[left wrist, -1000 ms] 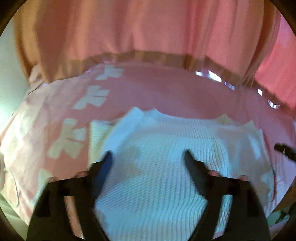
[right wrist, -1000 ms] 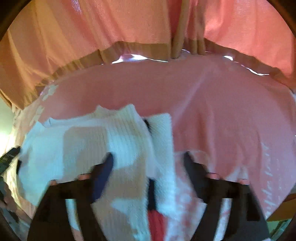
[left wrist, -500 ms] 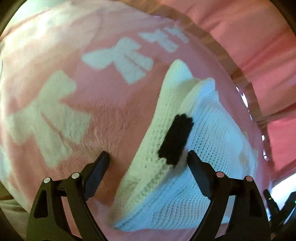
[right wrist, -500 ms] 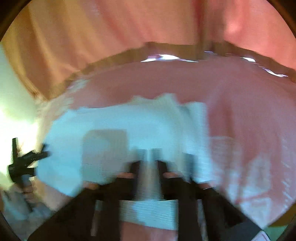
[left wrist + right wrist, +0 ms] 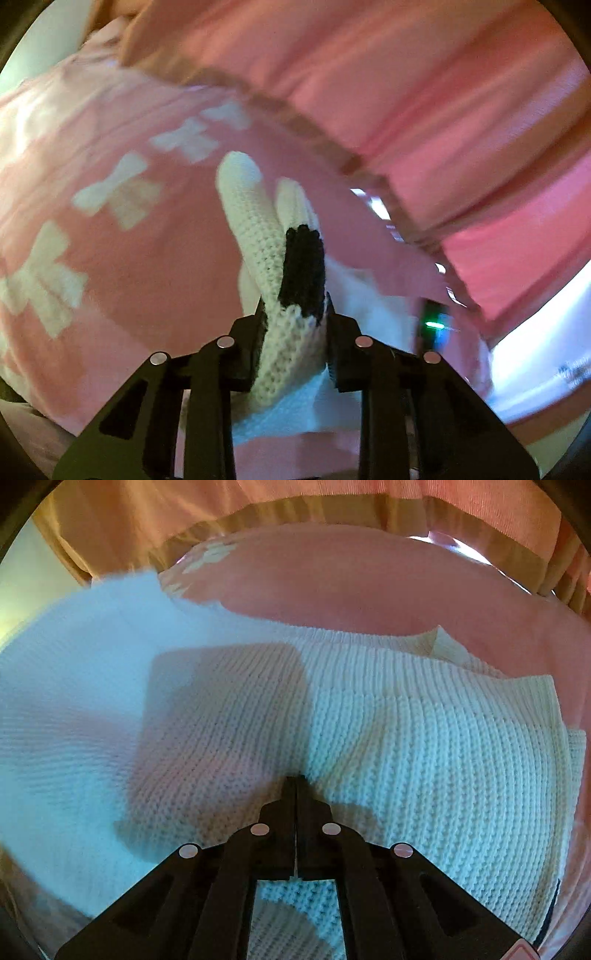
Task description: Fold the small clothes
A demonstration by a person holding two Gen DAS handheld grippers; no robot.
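Observation:
A small white knitted sweater point(image 5: 406, 738) lies on a pink blanket point(image 5: 369, 583). My left gripper point(image 5: 295, 314) is shut on the sweater's edge point(image 5: 258, 236), which has a black patch point(image 5: 303, 273), and holds that fold lifted off the blanket point(image 5: 122, 280). My right gripper point(image 5: 296, 782) is shut, with its tips against the sweater's knit surface near the middle; I cannot tell whether cloth is pinched between them. The sweater's left part is raised and blurred in the right wrist view.
The pink blanket has white bow shapes point(image 5: 122, 195) on its left side. Pink curtains point(image 5: 406, 92) hang behind the surface. The other gripper's body with a green light point(image 5: 434, 325) shows at the right of the left wrist view.
My left gripper has closed on the sweater's edge with the black patch and lifted it. My right gripper has stayed shut and moved closer onto the sweater.

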